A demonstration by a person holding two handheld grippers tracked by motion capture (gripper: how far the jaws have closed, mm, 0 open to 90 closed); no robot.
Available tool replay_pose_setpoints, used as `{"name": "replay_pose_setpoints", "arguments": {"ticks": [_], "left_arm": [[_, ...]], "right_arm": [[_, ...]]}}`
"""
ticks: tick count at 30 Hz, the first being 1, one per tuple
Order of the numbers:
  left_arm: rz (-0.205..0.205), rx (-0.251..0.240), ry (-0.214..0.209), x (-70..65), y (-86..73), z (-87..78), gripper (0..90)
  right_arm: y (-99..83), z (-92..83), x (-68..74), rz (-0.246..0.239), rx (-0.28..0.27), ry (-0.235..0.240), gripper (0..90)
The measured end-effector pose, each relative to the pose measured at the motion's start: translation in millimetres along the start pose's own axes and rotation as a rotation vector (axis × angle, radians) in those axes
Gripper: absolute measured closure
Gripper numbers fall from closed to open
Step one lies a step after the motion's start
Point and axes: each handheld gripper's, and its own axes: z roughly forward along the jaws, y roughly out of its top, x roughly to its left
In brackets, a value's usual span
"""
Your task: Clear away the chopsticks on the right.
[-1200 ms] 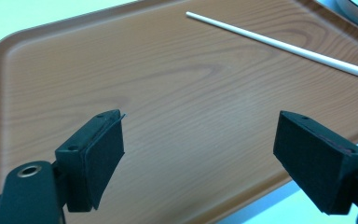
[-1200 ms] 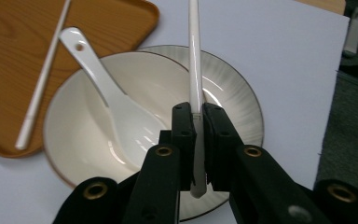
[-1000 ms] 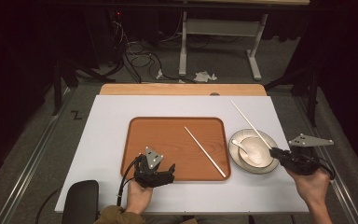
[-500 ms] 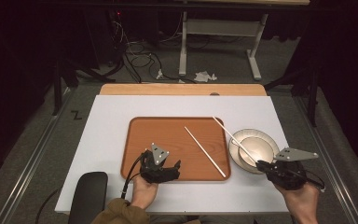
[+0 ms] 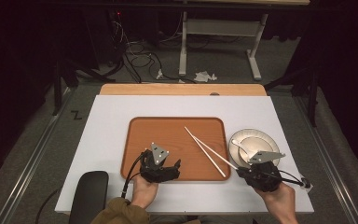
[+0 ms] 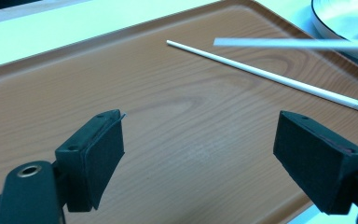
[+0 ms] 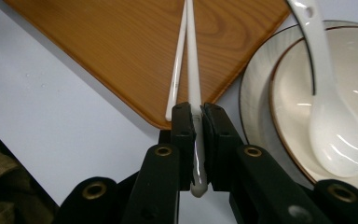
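A white chopstick [image 5: 223,157] [image 7: 192,56] sticks out of my right gripper [image 5: 241,171] [image 7: 196,112], whose jaws are shut on its thick end. It reaches left over the brown wooden tray [image 5: 144,135], with its tip hanging blurred above the wood [image 6: 298,43]. A second white chopstick [image 5: 205,151] [image 7: 176,79] [image 6: 270,79] lies on the tray just beside it. My left gripper [image 5: 173,169] [image 6: 200,149] hovers open over the tray's near edge with nothing between its pads.
Right of the tray, a white bowl [image 5: 256,144] [image 7: 289,93] sits on a plate [image 5: 235,140] with a white spoon [image 5: 240,146] [image 7: 326,93] in it. The tray rests on a white mat [image 5: 107,140]. A black chair back [image 5: 88,196] is at the near left.
My right gripper has carried its chopstick left and toward me, from over the bowl to the tray's near right corner, beside the lying chopstick. The left gripper has stayed almost still.
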Motion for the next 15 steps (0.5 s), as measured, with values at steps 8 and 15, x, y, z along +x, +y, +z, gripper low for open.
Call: {"name": "replay_pose_setpoints", "arguments": {"ticks": [8,15], "left_arm": [[-0.002,0.002,0.001,0.1,-0.2,-0.1,16.3],[-0.007,0.005,0.007,1.5,-2.1,-2.4,16.4]], "right_arm": [[9.8,20.0,15.6,-0.016,0.042,-0.014,84.5],[16.3,38.8,19.5,-0.004,0.069,-0.017,84.1]]}}
